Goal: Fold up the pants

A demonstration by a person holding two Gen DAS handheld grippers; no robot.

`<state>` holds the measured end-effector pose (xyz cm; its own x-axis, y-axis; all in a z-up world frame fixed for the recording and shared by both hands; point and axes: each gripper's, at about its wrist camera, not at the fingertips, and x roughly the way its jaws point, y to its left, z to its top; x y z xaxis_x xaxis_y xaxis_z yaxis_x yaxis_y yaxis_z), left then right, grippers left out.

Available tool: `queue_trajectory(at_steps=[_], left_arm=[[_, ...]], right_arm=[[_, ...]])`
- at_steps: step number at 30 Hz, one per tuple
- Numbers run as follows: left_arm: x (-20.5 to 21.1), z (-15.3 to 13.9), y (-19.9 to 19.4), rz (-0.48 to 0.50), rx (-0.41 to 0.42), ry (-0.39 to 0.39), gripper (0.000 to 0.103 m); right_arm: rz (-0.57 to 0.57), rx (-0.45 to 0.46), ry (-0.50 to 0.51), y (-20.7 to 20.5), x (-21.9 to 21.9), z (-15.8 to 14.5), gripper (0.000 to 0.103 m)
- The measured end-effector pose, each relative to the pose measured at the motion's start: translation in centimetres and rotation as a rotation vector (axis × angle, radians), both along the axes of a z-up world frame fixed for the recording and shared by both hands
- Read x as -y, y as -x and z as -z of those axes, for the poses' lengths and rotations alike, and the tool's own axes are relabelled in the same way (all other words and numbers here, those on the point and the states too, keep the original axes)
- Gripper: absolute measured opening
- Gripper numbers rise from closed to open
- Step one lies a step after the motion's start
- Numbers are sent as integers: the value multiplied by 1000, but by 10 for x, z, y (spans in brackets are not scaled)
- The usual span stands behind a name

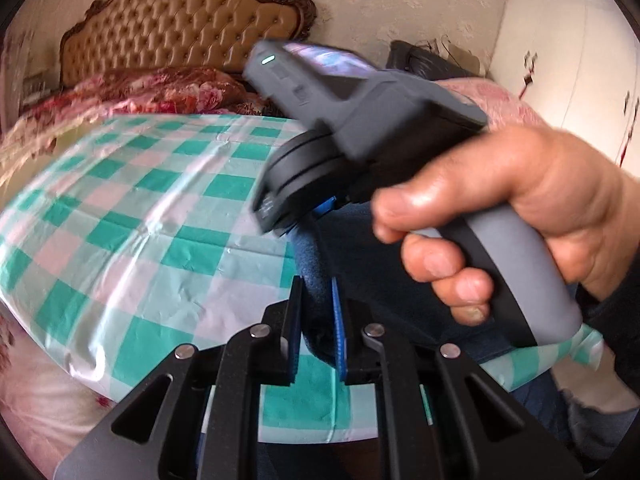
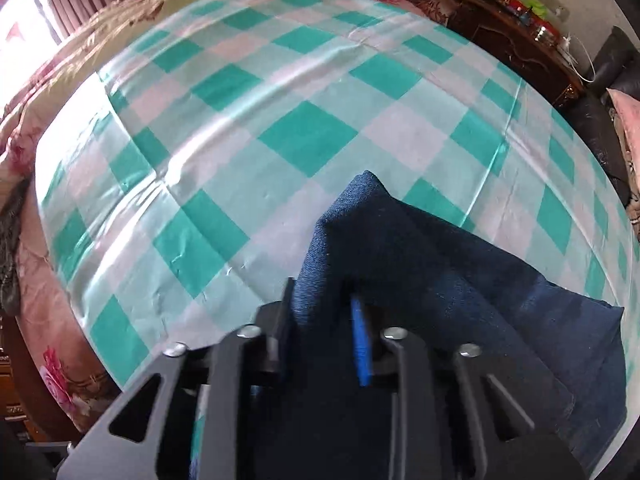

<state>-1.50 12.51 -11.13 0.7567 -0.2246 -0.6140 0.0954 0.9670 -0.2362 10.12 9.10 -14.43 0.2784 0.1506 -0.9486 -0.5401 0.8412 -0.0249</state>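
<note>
Dark blue pants [image 2: 420, 264] lie bunched on a green-and-white checked cloth [image 2: 280, 120] spread over the bed. My right gripper [image 2: 324, 308] is shut on a raised fold of the pants, and the fabric runs up between its jaws to a peak. In the left wrist view my left gripper [image 1: 318, 304] is shut on another thick fold of the pants [image 1: 316, 280]. Just beyond it a person's hand [image 1: 500, 208] holds the grey body of the right gripper [image 1: 360, 120], whose fingers are hidden behind the fabric.
A tufted brown headboard [image 1: 180, 28] and floral pillows [image 1: 160, 92] stand at the far end of the bed. A dark wooden side table [image 2: 516, 36] with small items is at the upper right. Floral bedding [image 2: 52, 360] borders the checked cloth.
</note>
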Motion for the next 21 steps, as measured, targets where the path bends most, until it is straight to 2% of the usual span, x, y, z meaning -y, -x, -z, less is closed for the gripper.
queue_trajectory(at_steps=[1,2,3,6,8,9,10,11,12,16,17,21], left_arm=[[-6,2,0,-19,-10,57,29],[-14,6,-2,-51,-31,137,47],[-18,10,-2,-71,-52,182,75],[-17,24,-7,-73,-104,268,76],[-13,29,-11,-92,-121,287,73],[-9,30,-14,-95,-126,300,57],[-5,30,-16,-87,-128,304,32],[0,27,-18,-78,-126,297,20],[8,21,-20,-76,-120,257,14],[44,-24,-11,-83,12,57,12],[62,-43,-7,-72,72,-15,12],[136,-91,4,6,254,-208,11]], right_arm=[[6,1,-13,0,3,-2,16],[16,0,-35,0,7,-5,15],[24,-3,-54,-1,11,-7,15],[51,-11,-105,-5,19,-12,14],[68,-11,-134,-6,23,-15,14],[76,-11,-149,-6,25,-17,14],[82,-11,-160,-6,27,-19,14],[92,-11,-185,-6,32,-23,14],[102,-10,-210,-7,37,-29,14],[139,16,-376,-8,81,-77,13],[144,27,-411,-7,93,-90,13],[186,97,-554,0,169,-150,13]])
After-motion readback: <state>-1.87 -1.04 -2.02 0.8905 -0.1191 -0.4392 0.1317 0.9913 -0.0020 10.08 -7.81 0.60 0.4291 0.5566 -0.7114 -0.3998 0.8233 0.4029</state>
